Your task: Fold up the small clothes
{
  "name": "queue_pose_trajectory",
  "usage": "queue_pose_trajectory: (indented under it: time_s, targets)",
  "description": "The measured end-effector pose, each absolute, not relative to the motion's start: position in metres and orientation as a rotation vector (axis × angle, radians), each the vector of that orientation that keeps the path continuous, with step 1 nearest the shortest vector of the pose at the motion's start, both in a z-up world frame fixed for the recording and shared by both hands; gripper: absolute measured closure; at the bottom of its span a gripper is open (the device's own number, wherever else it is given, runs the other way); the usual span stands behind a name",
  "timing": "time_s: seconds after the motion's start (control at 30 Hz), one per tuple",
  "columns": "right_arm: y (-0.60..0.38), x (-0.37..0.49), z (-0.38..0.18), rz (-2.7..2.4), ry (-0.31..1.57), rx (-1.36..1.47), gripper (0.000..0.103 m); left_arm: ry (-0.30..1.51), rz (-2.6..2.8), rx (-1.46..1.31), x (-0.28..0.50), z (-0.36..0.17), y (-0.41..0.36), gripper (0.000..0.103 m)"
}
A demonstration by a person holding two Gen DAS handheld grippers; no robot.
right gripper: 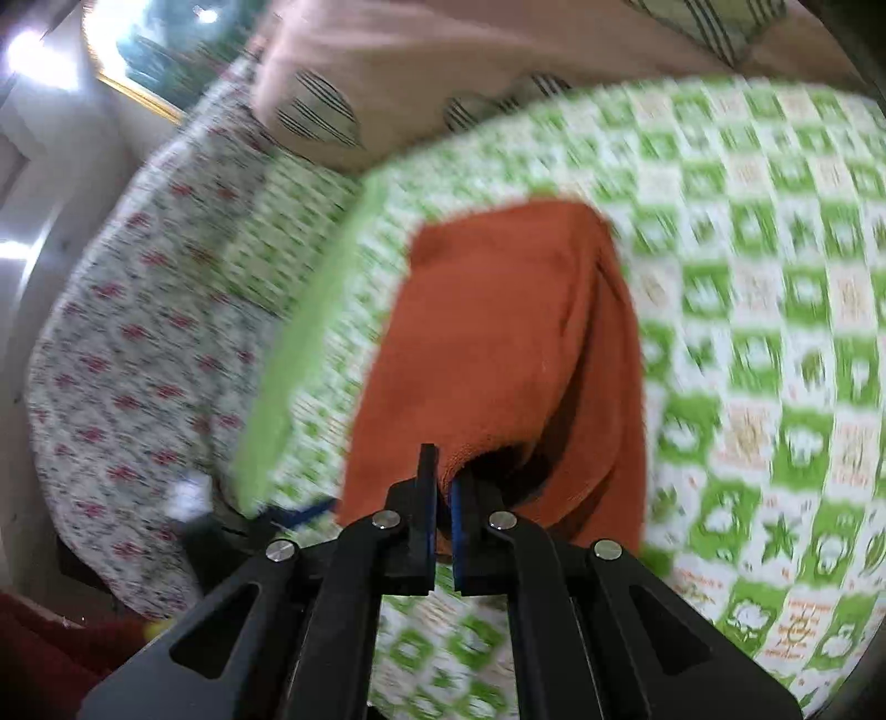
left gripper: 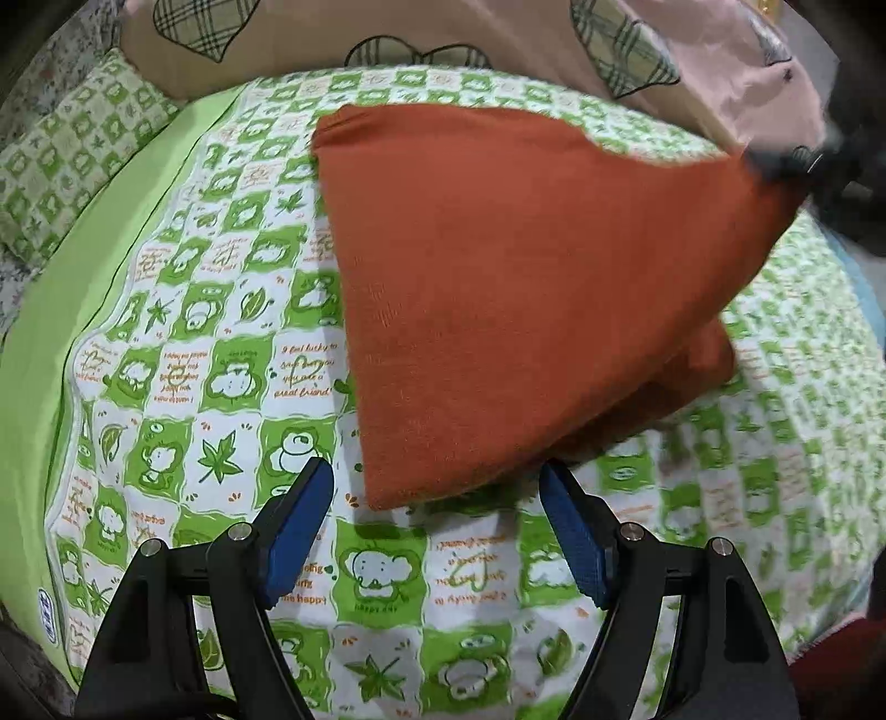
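A rust-orange garment (left gripper: pixel 526 288) lies partly on the green-and-white patterned bed sheet (left gripper: pixel 221 332). My left gripper (left gripper: pixel 437 482) is open and empty, its blue pads just short of the garment's near corner. My right gripper (right gripper: pixel 443 487) is shut on one corner of the orange garment (right gripper: pixel 498 343) and lifts it off the sheet (right gripper: pixel 775 332). In the left wrist view the right gripper (left gripper: pixel 797 160) shows blurred at the far right, holding that raised corner. The right wrist view is motion-blurred.
A pink quilt with plaid hearts (left gripper: pixel 387 33) lies along the far side of the bed. A green checked pillow (left gripper: pixel 72 160) sits at the far left. A floral cover (right gripper: pixel 127 332) hangs over the bed's edge in the right wrist view.
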State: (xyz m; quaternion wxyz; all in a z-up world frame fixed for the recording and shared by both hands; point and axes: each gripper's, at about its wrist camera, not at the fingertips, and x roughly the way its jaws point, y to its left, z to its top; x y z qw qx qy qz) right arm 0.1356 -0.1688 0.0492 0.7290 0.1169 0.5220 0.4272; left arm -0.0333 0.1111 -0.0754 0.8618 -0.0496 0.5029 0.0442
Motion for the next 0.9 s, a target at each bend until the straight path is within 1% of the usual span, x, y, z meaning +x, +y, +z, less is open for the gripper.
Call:
queue_pose_trajectory:
  time_s: [0.03,0.1,0.17,0.2,0.27,0.3,0.37,0.43,0.53,0.67,0.8,0.83,0.9]
  targets:
    - [-0.169,0.135,0.059,0.952,1.129,0.253,0.098,1.053,0.119,-0.103,-0.032,-0.077,0.112,0.026]
    - [-0.171,0.132,0.067,0.956,1.109,0.233,0.099,1.042,0.177,-0.126,-0.031,-0.073,0.122,0.034]
    - [-0.172,0.128,0.066,0.933,1.1,0.171,0.099,1.015,0.228,-0.206,-0.033,-0.066,0.138,0.049]
    - [-0.174,0.126,0.062,0.918,1.103,0.148,0.099,1.013,0.254,-0.241,-0.034,-0.065,0.147,0.051]
    - [-0.181,0.123,0.047,0.88,1.116,0.101,0.099,1.016,0.24,-0.297,-0.037,-0.067,0.155,0.066]
    - [-0.182,0.122,0.038,0.857,1.121,0.064,0.099,1.034,0.223,-0.298,-0.037,-0.07,0.152,0.069]
    - [-0.185,0.119,0.01,0.795,1.165,0.002,0.099,1.058,0.219,-0.254,-0.037,-0.074,0.143,0.079]
    - [-0.187,0.117,-0.018,0.732,1.193,-0.086,0.099,1.079,0.211,-0.241,-0.038,-0.078,0.135,0.083]
    - [-0.195,0.119,-0.05,0.674,1.242,-0.088,0.099,1.107,0.211,-0.271,-0.04,-0.086,0.136,0.083]
    - [-0.2,0.124,-0.058,0.657,1.256,-0.048,0.099,1.121,0.199,-0.302,-0.038,-0.093,0.142,0.081]
    - [-0.204,0.127,-0.059,0.657,1.295,-0.008,0.099,1.151,0.152,-0.291,-0.04,-0.087,0.143,0.08]
    - [-0.209,0.127,-0.056,0.658,1.318,0.024,0.097,1.157,0.126,-0.296,-0.045,-0.083,0.144,0.08]
    - [-0.216,0.127,-0.048,0.657,1.34,0.054,0.087,1.144,0.07,-0.323,-0.056,-0.07,0.148,0.079]
